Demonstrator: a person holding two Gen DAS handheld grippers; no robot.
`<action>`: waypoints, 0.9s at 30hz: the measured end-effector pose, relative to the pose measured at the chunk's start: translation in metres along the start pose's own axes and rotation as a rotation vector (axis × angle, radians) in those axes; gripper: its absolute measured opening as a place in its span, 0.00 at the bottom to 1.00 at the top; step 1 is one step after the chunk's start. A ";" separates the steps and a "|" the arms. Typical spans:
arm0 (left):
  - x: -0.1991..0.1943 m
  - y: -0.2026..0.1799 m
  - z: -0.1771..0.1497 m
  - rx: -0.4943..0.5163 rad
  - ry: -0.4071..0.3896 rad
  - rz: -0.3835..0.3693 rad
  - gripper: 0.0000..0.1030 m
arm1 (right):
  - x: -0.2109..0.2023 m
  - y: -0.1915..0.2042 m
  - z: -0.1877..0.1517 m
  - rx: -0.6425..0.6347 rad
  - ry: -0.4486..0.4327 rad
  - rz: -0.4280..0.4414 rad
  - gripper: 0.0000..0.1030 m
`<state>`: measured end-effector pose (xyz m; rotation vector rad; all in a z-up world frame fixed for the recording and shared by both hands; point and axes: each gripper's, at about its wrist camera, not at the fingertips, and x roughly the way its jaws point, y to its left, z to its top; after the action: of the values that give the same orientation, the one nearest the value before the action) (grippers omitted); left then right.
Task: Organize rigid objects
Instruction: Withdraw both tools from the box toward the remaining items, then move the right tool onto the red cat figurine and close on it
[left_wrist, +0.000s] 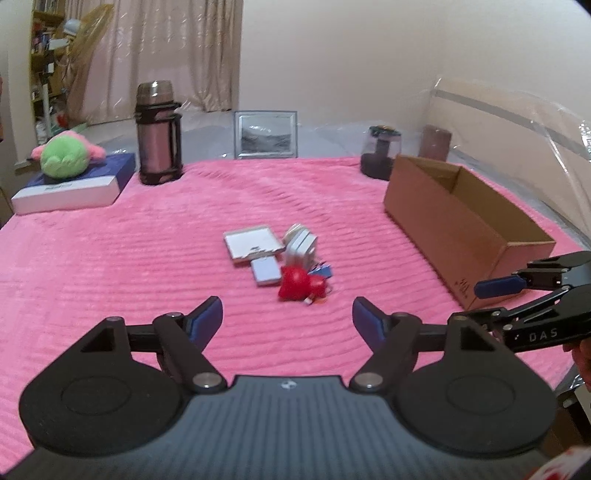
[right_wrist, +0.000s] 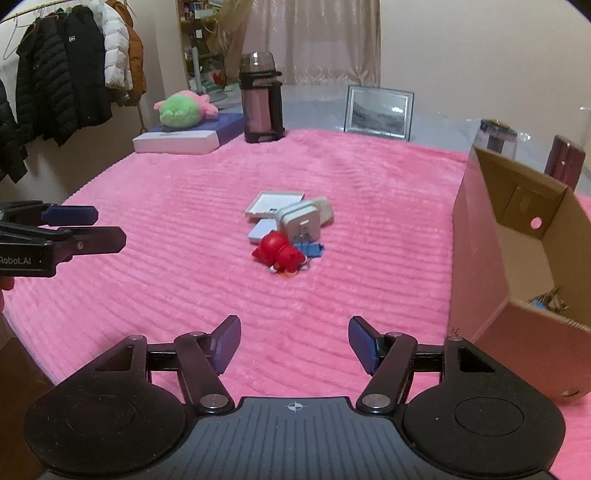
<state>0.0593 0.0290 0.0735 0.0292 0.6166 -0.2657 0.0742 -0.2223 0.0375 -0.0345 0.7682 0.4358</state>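
Observation:
A small heap lies mid-blanket: a red toy figure (left_wrist: 300, 284) (right_wrist: 277, 251), a white charger block (left_wrist: 301, 249) (right_wrist: 300, 221), a flat white tray (left_wrist: 253, 243) (right_wrist: 274, 204), a small white slab (left_wrist: 265, 271) (right_wrist: 262, 230) and a blue clip (left_wrist: 322, 272) (right_wrist: 310, 249). My left gripper (left_wrist: 288, 319) hovers short of the heap, open, nothing between its blue pads. My right gripper (right_wrist: 294, 341) is likewise open and empty, nearer than the heap. Each gripper shows at the edge of the other's view: right gripper (left_wrist: 524, 291), left gripper (right_wrist: 92, 225).
An open cardboard box (left_wrist: 465, 225) (right_wrist: 517, 236) stands right of the heap, with small items in its near corner. At the back are a thermos (left_wrist: 158, 133), a picture frame (left_wrist: 265, 133), a dark jar (left_wrist: 380, 151) and a green plush (left_wrist: 66, 153) on a flat box.

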 end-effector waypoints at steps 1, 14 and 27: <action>0.002 0.002 -0.002 -0.005 0.004 0.004 0.72 | 0.002 0.001 -0.001 0.000 0.002 0.002 0.60; 0.031 0.012 -0.010 -0.016 0.047 0.008 0.72 | 0.032 -0.004 -0.003 0.042 -0.007 0.007 0.60; 0.092 0.030 -0.011 0.013 0.088 0.013 0.72 | 0.086 -0.002 0.001 0.072 -0.044 0.004 0.60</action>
<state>0.1327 0.0377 0.0096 0.0574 0.7020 -0.2568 0.1304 -0.1923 -0.0200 0.0439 0.7408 0.4113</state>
